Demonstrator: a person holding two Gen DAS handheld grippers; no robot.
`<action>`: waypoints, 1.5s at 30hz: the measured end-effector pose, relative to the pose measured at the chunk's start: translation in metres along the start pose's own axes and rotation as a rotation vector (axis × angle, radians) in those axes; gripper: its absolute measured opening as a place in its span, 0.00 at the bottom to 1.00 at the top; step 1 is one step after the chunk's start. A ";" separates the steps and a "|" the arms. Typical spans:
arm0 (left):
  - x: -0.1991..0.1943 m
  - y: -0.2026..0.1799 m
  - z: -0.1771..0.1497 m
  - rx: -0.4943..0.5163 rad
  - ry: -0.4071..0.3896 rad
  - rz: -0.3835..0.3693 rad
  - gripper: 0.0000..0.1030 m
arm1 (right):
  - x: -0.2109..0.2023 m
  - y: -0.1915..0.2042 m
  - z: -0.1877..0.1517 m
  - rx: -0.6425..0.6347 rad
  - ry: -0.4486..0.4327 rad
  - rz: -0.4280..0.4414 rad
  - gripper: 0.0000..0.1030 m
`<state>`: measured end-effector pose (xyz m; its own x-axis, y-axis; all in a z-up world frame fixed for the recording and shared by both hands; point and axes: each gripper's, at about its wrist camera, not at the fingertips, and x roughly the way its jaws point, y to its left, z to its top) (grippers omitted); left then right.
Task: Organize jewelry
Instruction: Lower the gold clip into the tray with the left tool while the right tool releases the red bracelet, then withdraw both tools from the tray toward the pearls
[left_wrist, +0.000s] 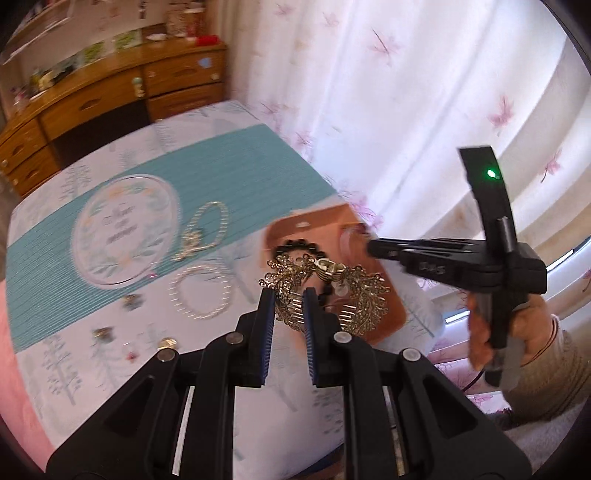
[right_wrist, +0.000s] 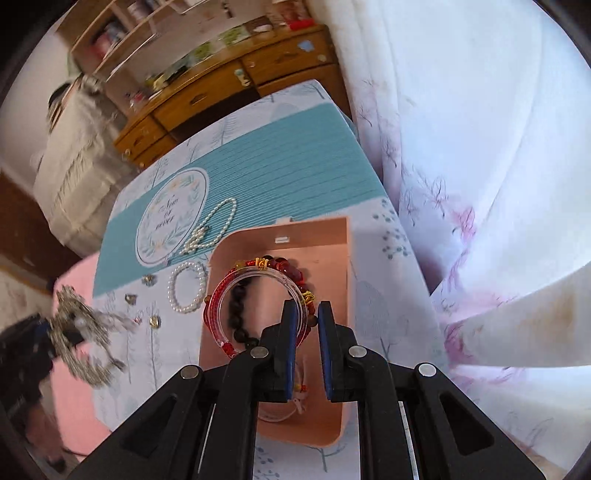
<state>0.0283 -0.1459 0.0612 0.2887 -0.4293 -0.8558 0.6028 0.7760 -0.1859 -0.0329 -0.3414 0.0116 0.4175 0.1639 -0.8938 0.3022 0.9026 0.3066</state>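
My left gripper (left_wrist: 289, 306) is raised, clamped on the gold leaf hair comb (left_wrist: 325, 291) above the pink tray (right_wrist: 332, 240). My right gripper (right_wrist: 306, 325), angled down over that tray, pinches the red bead bracelet (right_wrist: 258, 295).

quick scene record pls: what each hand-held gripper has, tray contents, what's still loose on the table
left hand-held gripper: shut on gold hair comb, lifted above table
right hand-held gripper: shut on red bead bangle, over tray
tray: peach, open; dark bead bracelet inside
loose on table: pearl necklace, pearl bracelet, several small pieces
surface: teal mat on tree-print cloth
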 end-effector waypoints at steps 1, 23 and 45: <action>0.010 -0.007 0.002 0.011 0.018 -0.001 0.12 | 0.007 -0.002 0.002 0.012 0.005 0.012 0.11; 0.127 -0.023 0.015 -0.050 0.206 0.048 0.24 | 0.039 0.007 0.042 -0.023 -0.053 -0.035 0.32; -0.015 0.066 -0.066 -0.332 -0.033 0.176 0.41 | 0.003 0.117 -0.025 -0.272 -0.049 0.099 0.32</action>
<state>0.0150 -0.0575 0.0305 0.3939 -0.2864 -0.8734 0.2693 0.9445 -0.1882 -0.0179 -0.2254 0.0369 0.4760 0.2429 -0.8452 0.0195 0.9579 0.2863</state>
